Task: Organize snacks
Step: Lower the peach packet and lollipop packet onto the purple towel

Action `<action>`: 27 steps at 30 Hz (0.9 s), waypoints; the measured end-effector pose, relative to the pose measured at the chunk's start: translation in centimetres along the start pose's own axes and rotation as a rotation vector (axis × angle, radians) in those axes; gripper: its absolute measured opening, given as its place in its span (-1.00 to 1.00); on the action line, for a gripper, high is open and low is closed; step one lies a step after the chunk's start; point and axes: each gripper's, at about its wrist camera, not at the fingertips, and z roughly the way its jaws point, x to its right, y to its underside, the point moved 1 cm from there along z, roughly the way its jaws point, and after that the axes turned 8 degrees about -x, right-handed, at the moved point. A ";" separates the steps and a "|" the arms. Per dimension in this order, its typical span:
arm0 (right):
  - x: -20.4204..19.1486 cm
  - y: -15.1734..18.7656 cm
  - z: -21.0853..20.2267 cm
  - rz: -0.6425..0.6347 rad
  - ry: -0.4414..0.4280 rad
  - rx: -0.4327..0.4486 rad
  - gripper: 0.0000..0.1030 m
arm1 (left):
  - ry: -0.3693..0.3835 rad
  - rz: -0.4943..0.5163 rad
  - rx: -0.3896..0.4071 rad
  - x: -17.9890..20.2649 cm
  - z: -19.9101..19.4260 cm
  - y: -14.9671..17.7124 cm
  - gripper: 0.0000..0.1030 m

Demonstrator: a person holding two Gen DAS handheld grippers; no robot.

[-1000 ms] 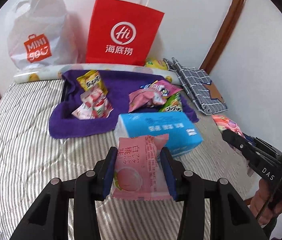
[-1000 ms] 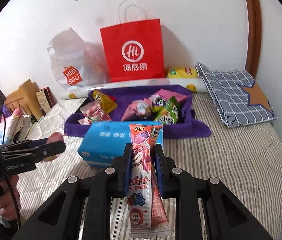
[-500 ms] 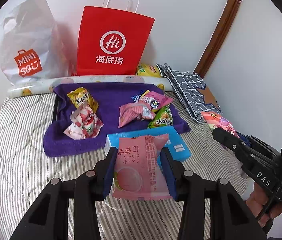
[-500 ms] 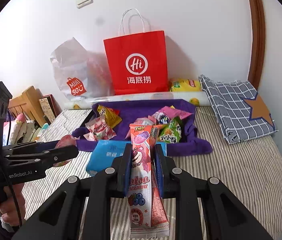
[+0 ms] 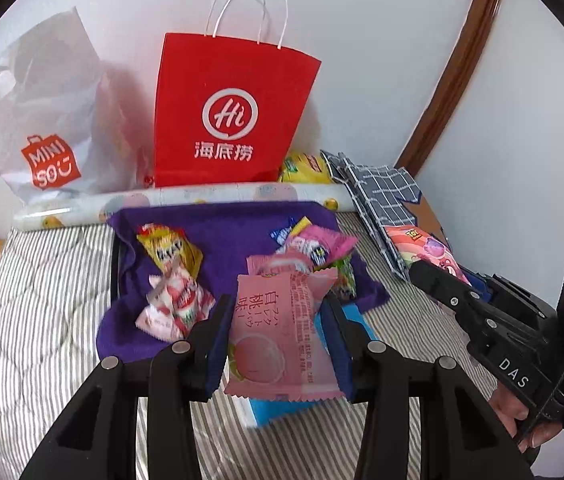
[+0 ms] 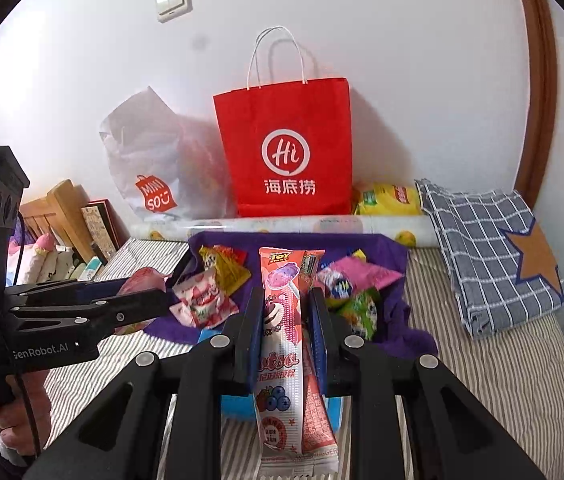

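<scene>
My left gripper [image 5: 278, 332] is shut on a pink peach snack packet [image 5: 278, 336], held above the bed in front of the purple towel [image 5: 234, 232]. My right gripper [image 6: 285, 320] is shut on a long pink lollipop-print snack packet [image 6: 282, 356]. Several snack packets lie on the purple towel [image 6: 394, 256]: a yellow one [image 5: 170, 248], red-white ones [image 5: 174, 304] and pink and green ones [image 5: 314, 248]. The right gripper shows at the right of the left wrist view [image 5: 442, 280]; the left gripper shows at the left of the right wrist view [image 6: 146, 292].
A red paper bag [image 5: 226, 116] and a white Miniso bag [image 5: 46, 120] stand against the wall behind the towel. A blue tissue pack [image 5: 282, 404] lies under the grippers. A folded checked cloth [image 6: 494, 252] lies at the right on the striped bed [image 5: 42, 300].
Both grippers have moved forward and up toward the purple towel with their packets. The blue tissue pack now lies mostly beneath them.
</scene>
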 end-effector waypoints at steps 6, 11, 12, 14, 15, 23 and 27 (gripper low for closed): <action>0.5 -2.5 1.5 -0.003 -0.007 0.014 -0.58 | -0.027 0.005 0.013 -0.7 0.9 -2.7 -0.19; 1.1 -4.6 3.2 0.013 -0.015 0.009 -0.58 | -0.037 -0.005 0.017 -1.7 1.9 -4.8 -0.19; 1.2 -4.9 3.4 0.016 -0.017 0.007 -0.58 | -0.038 -0.009 0.017 -2.0 2.1 -5.2 -0.19; 1.5 -5.5 4.2 0.017 -0.018 0.003 -0.58 | -0.040 -0.016 0.018 -2.3 2.6 -5.8 -0.19; 1.6 -5.8 4.5 0.018 -0.015 0.001 -0.58 | -0.041 -0.020 0.018 -2.6 2.8 -6.2 -0.19; 3.1 -7.4 8.2 0.064 -0.068 -0.049 -0.58 | -0.020 -0.055 0.015 -4.8 5.2 -8.7 -0.19; 3.6 -7.3 10.6 0.092 -0.115 -0.069 -0.57 | -0.016 -0.069 0.000 -6.2 6.9 -9.1 -0.19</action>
